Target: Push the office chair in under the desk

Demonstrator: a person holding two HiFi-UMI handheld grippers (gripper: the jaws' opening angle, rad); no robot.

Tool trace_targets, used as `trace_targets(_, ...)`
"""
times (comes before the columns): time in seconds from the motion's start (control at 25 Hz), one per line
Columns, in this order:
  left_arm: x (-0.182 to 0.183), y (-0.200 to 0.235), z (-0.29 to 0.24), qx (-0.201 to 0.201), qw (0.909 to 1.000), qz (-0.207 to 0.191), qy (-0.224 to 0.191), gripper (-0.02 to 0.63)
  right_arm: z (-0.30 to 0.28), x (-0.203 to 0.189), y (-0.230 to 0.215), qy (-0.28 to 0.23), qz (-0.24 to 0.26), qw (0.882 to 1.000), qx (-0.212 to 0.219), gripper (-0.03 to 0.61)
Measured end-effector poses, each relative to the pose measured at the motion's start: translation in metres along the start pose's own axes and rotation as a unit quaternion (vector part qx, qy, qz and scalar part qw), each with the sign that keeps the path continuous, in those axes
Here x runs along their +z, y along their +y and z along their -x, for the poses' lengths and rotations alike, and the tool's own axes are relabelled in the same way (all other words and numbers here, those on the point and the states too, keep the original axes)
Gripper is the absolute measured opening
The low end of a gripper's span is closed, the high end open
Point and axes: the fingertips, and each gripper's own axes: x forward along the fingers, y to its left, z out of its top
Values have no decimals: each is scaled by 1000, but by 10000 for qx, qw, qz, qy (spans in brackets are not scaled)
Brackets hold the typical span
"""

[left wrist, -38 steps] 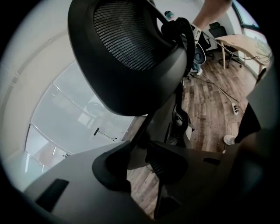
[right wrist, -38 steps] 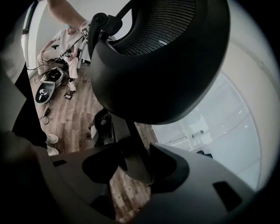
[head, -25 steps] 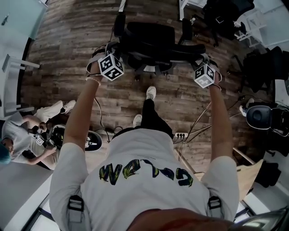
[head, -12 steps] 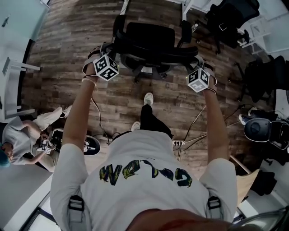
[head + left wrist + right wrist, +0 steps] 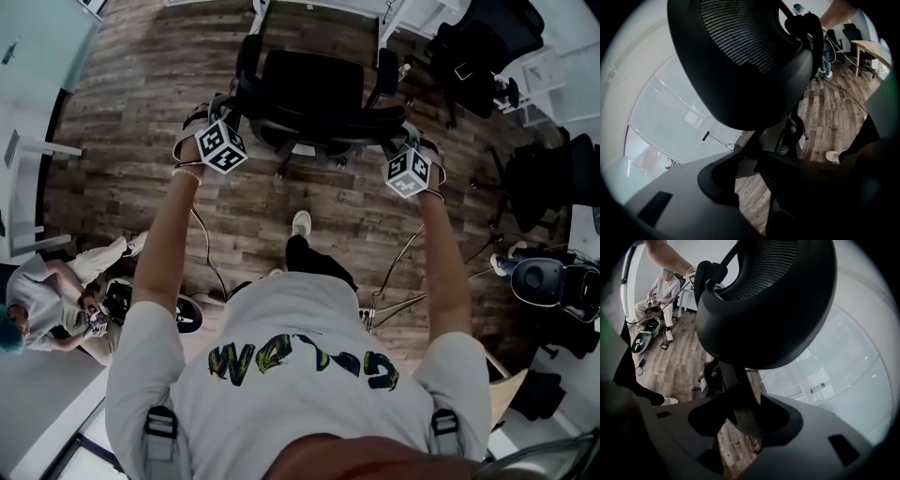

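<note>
My left hand-held gripper (image 5: 225, 111) and my right hand-held gripper (image 5: 407, 136) are both clenched on the back of the office chair (image 5: 309, 84), one at each outer edge of the backrest. Along the right jaws, a smooth, dark, flat strut (image 5: 740, 408) of the chair's frame runs down between two matte grey jaws that close on it from either side. Along the left jaws the same kind of dark bar sits at the tips, between a grey jaw and a shadowed one with a ribbed pad. Above each grip bulges a curved mesh panel (image 5: 740, 42), fine netting stretched in a glossy black plastic rim, rounded like a shell.

The chair is black all over: a squarish padded seat, two narrow armrests, and the spokes of a base just showing underneath. It stands straight ahead of me with its front turned to the white desk (image 5: 382, 19), the seat's front edge close to the desk's two slim white legs. I cannot tell how far it reaches beneath the top.

The floor (image 5: 131, 131) is grey-brown wood plank, streaked and matte, with thin cables (image 5: 208, 248) trailing over it. A pale glass wall (image 5: 665, 122) curves behind the chair. More black chairs (image 5: 478, 37) crowd the right, and a person (image 5: 42, 300) sits at the far left.
</note>
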Motion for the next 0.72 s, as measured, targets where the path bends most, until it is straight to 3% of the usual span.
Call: trace_targets(0.72,58,76,-118,126,9999,44,58,124,-93,-14,-111,-106,-25,9999,101,210)
